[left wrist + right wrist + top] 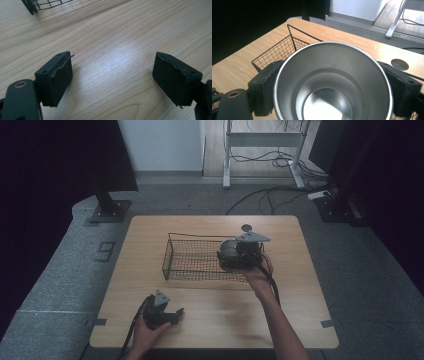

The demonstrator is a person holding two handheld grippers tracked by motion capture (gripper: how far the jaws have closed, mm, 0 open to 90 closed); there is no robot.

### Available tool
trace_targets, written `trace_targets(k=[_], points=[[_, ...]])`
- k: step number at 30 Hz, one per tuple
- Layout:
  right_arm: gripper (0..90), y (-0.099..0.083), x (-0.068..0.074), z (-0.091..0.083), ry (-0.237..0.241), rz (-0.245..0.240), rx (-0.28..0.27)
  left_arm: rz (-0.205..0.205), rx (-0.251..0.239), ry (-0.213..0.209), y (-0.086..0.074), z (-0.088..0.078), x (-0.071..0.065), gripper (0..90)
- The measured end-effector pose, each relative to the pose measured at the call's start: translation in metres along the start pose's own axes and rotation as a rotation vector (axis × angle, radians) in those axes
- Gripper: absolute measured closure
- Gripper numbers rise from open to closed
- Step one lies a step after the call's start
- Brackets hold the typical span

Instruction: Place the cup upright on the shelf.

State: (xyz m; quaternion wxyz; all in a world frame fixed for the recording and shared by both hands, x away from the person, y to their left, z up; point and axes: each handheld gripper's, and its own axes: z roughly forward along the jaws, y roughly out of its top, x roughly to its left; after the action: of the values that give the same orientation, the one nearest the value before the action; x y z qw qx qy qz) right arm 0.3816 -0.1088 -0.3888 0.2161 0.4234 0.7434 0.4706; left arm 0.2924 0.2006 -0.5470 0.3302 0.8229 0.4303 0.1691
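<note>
The right gripper (231,254) is clamping a steel cup (333,82), one jaw pressing on each side of the wall just below the rim, and the cup is riding over the right end of the wire basket (192,257). In the right gripper view the cup's mouth is facing the camera, showing an empty, shiny inside, with the basket's mesh lying behind and to the left of it. The step in hand looks like placing the cup into the basket, though from these angles I cannot tell whether its base is already touching the mesh floor. The next move is likely calling for a steady descent inside the basket's near and right walls, keeping the cup level so that its base is settling flat before the jaws are letting go. The left gripper (167,314) is resting near the table (300,320) edge, well in front of the basket's left corner, jaws spread wide with nothing between them, bare wood showing in the gap.
</note>
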Motion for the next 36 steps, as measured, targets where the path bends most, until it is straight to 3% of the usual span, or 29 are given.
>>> trace_targets(k=[27, 36], points=[[13.6, 0.010, -0.026, 0.033, -0.029, 0.048, 0.026, 0.000, -0.001, -0.001, 0.000, 0.000, 0.000, 16.3], [13.6, 0.010, -0.028, 0.041, -0.031, 0.054, 0.039, 0.000, -0.001, -0.001, 0.000, 0.000, 0.000, 16.3]])
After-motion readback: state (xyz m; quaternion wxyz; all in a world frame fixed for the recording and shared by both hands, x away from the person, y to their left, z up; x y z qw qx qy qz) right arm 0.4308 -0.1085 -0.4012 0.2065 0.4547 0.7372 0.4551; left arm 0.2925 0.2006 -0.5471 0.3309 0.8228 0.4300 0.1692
